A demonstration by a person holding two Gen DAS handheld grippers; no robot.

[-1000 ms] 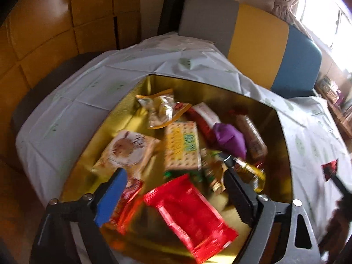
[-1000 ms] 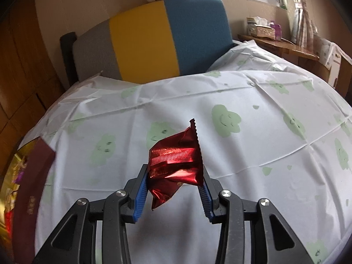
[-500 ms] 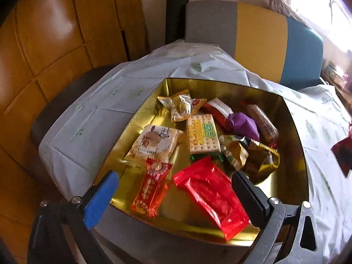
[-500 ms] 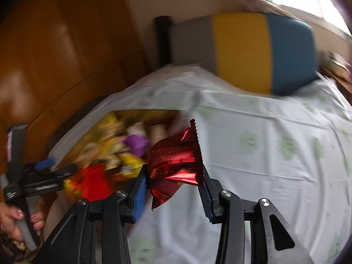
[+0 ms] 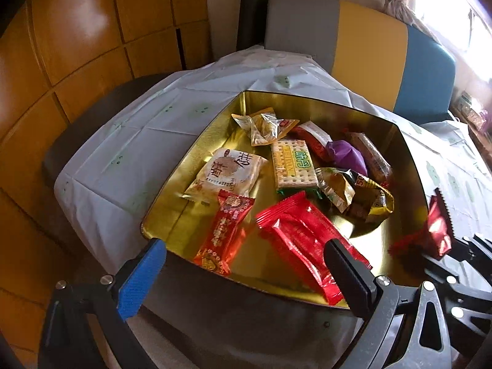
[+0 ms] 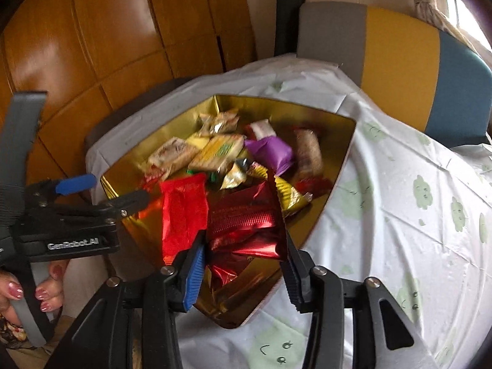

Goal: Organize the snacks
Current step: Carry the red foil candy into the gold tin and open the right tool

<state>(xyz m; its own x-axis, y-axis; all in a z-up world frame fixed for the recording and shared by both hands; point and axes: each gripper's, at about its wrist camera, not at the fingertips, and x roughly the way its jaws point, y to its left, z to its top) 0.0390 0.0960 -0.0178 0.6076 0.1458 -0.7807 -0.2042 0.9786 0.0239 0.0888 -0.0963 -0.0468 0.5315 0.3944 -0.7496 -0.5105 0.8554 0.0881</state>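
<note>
Right tongs (image 6: 243,264): bottom centre of the right wrist view, jaws opening around the dark red foil packet (image 6: 246,221); the packet sits between the pads, which appear still to touch its sides.
Dark red foil packet: a second ago it was held over bare white cloth, well apart from the tin; now it hangs over the near right part of the gold tin (image 6: 341,166), above the other snacks. In the left wrist view it shows at the right edge (image 5: 436,230).
Left tongs (image 5: 243,272): bottom of the left wrist view, spread to their widest with nothing between them, after widening a little over the last second; they hover at the tin's near rim.
Left hand (image 6: 30,289): lower left of the right wrist view, fingers wrapped on the grey handle.
Gold tin: centre of both views, on the white tabletop (image 6: 399,215) cloth printed with green faces.
Tin contents: bright red packet (image 5: 307,240) and patterned red packet (image 5: 227,230) nearest; cracker pack (image 5: 293,163), round biscuit pack (image 5: 227,170) and purple wrapper (image 5: 346,153) behind.
Meaning for the task: the carry looks done; the packet seems about to drop in among the rest.
Far: a grey, yellow and blue chair back (image 5: 369,43), upper right.
</note>
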